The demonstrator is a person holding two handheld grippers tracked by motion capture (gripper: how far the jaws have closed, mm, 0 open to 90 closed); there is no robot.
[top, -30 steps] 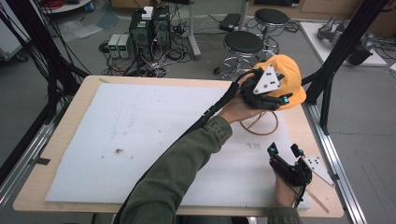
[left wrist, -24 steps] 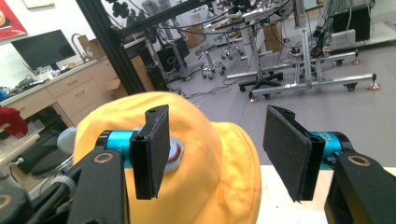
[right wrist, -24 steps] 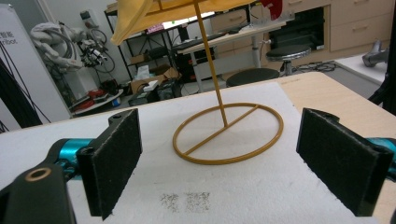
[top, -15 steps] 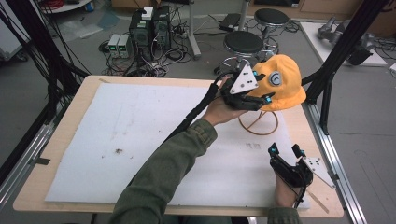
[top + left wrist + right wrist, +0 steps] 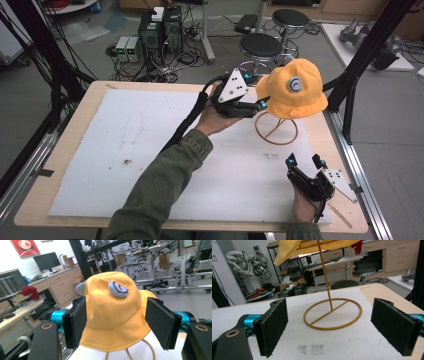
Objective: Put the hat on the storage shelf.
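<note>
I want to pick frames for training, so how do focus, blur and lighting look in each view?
High view: soft and blocky, even room light, no hard shadow under the yellow hat. Left gripper view: the hat's crown fairly sharp, the pads and the room behind softer, no glare. Right gripper view: the wire stand fairly crisp, the foam mat bright but unglared, its pads softer.

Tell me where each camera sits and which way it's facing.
High view: above the person's side, looking forward and down on the table; shows forearms, left gripper, right gripper.
Left gripper view: on the left gripper, facing the yellow hat between its open pads.
Right gripper view: on the right gripper, low, facing the stand.
All share the hat.
</note>
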